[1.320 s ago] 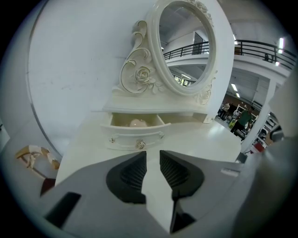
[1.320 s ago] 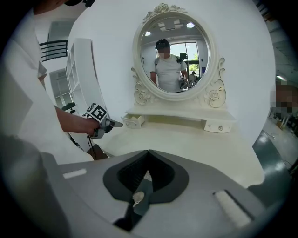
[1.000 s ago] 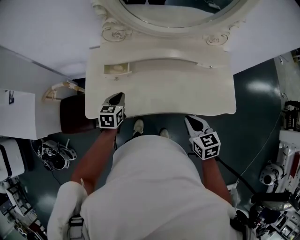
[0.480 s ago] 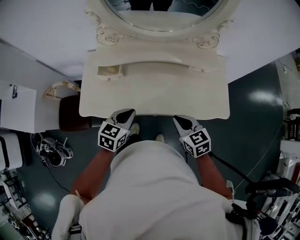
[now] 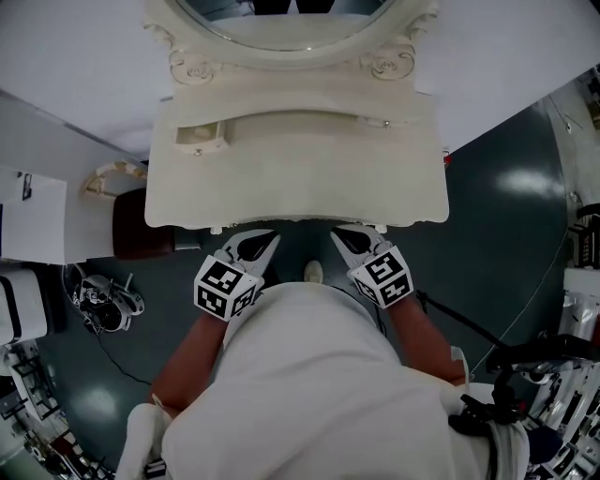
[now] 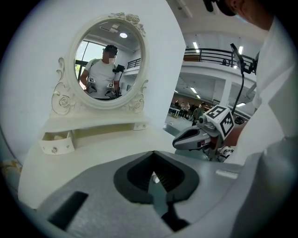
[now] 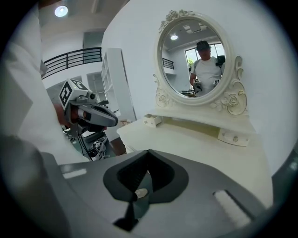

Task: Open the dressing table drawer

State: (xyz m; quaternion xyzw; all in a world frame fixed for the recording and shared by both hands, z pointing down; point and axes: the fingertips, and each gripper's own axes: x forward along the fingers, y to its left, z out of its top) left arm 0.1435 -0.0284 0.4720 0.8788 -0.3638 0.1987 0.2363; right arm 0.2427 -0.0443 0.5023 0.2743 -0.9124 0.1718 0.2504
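Two grippers are in your hands, both just off the table's front edge: the left gripper by the left half of that edge, the right gripper by its right half, tips angled toward each other, with your shoe on the floor between them. Your left gripper is clenched, its jaws pressed together with nothing between them, and its own view looks over the tabletop toward the shelf. Your right gripper is likewise closed tight on nothing. The left drawer sits in that raised shelf at the table's back left corner. It stands pulled out, its front forward of the shelf face and its inside open from above; something pale lies in it, too small to name. The right drawer, at the shelf's other end toward the table's back right, is flush and closed. Neither gripper touches either drawer; both are well apart from the shelf, the whole tabletop lying between. The oval mirror rises behind the shelf at the table's rear, and in both gripper views it reflects you in a white shirt. A dark stool stands just beside the table's left side.
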